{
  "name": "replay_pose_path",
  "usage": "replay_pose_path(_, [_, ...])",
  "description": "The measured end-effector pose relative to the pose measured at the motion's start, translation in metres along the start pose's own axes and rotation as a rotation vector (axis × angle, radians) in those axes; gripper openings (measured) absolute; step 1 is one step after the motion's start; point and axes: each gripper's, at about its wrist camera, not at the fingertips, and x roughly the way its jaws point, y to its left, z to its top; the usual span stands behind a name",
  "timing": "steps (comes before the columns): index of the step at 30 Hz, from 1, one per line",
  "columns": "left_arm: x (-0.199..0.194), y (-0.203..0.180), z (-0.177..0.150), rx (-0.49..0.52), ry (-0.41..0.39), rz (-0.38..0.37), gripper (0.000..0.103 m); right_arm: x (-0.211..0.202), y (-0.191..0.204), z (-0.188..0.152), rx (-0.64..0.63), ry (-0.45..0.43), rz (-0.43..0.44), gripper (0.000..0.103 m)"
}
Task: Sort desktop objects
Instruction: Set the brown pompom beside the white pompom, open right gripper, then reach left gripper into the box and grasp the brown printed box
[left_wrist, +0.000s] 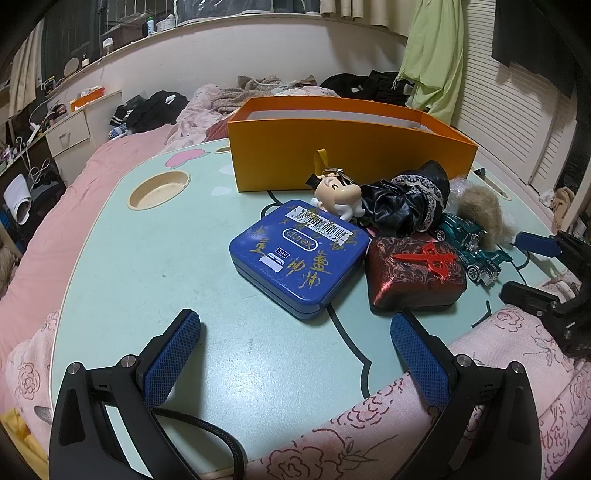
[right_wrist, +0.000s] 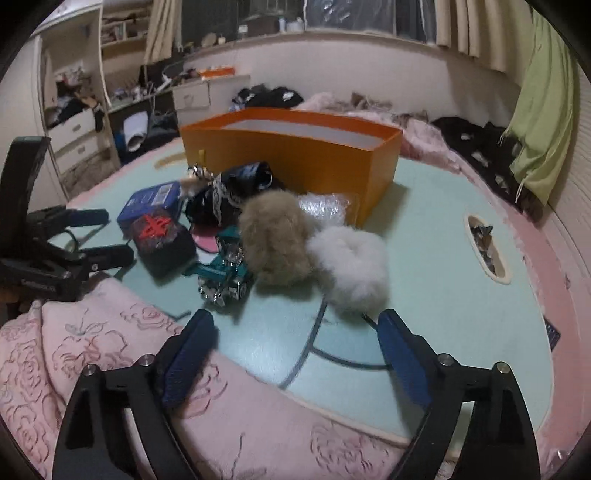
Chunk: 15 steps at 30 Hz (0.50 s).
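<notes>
A pale green lap table (left_wrist: 155, 266) with a round cup recess (left_wrist: 159, 190) and dark line drawings sits on a bed with a pink rose-print cover (right_wrist: 92, 332). An orange box (left_wrist: 347, 147), open on top, stands at the table's far side; the clutter lies just in front of it. Nearest the box are a cartoon-head keyring (left_wrist: 338, 194) and a black lace-trimmed bundle (left_wrist: 406, 206). In front of the keyring lies a blue tin (left_wrist: 299, 254) scrawled in gold, and beside the tin a dark red block (left_wrist: 415, 275) with a red character on top. Further from the box, a teal toy car (right_wrist: 223, 271) touches a brown fluff ball (right_wrist: 275, 240), and a white fluff ball (right_wrist: 351, 264) lies against the brown one.

The left gripper (left_wrist: 295, 354) hangs over the table's near edge, jaws wide with nothing between them. The right gripper (right_wrist: 295, 354) is likewise spread wide and empty, just short of the white ball.

Behind the box: heaped clothes, a long window ledge with bottles, drawers, a green curtain (right_wrist: 543, 140).
</notes>
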Motion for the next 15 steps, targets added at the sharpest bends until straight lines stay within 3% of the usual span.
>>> replay_pose_path(2, [0.0,0.0,0.0,0.001,-0.001,0.001,0.103,0.003,-0.005,-0.001,0.01,-0.002,-0.006,0.099])
replay_pose_path(10, [-0.002,0.002,0.0,-0.024,-0.001,0.026,0.103,0.004,-0.012,-0.002,0.032,-0.008,-0.04,0.1])
replay_pose_path(15, [-0.025,0.012,0.017,-0.093,-0.072,-0.007,0.103,0.001,-0.009,-0.002,0.034,-0.009,-0.046,0.101])
